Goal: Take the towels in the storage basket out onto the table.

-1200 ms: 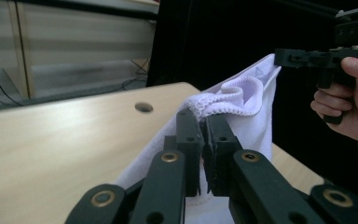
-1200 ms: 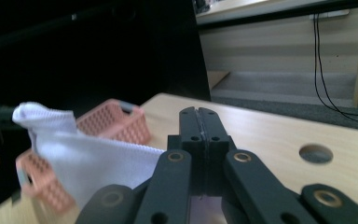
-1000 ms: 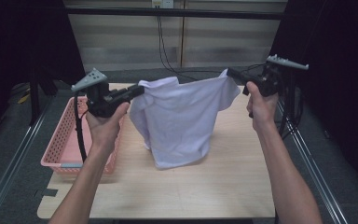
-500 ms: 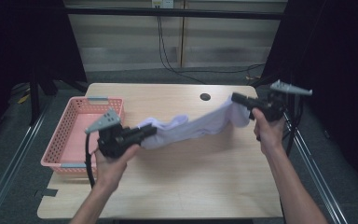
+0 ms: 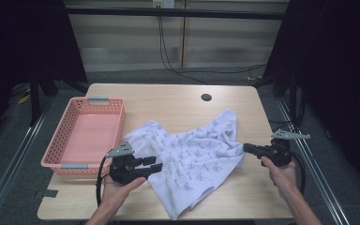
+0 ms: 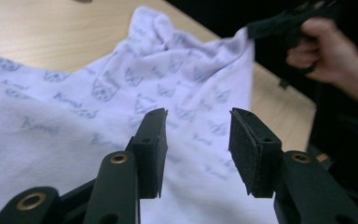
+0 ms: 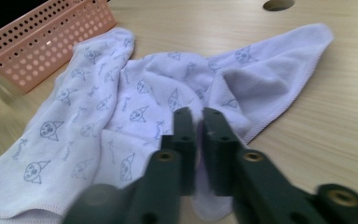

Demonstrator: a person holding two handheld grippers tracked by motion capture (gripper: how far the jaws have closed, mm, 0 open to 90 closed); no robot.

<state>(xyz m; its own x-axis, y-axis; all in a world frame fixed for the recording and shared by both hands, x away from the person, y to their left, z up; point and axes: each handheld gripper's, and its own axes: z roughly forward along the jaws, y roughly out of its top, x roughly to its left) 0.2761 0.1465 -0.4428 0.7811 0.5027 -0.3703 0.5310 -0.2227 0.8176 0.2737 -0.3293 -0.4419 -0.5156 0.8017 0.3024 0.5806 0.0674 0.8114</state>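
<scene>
- The printed white towel [image 5: 187,157] lies rumpled on the wooden table [image 5: 168,101], spread slantwise from its far right corner near the round hole [image 5: 206,97] down to the near edge of the table.
- My left gripper [image 5: 152,168] sits at the towel's near left edge; its jaws have just been opening and now stand spread, with cloth lying under and beyond them but nothing pressed between the pads [image 6: 151,144].
- My right gripper [image 5: 247,148] points at the towel's right-hand edge; its jaws have just been opening too, yet the gap is narrow, and in the right gripper view a fold of cloth seems to sit in it. I cannot tell whether the pads press on it or merely flank it.
- The towel's long axis runs roughly between my two grippers, so it lies straight ahead of each: to the right of my left one, to the left of my right one. Both are about equally close to it.
- The pink basket [image 5: 82,136] stands empty at the left, its near right corner just beside my left gripper and close to the towel's left corner.
- My judgement: flattening or folding comes next, and nothing blocks it; only the basket rim crowds my left side.
</scene>
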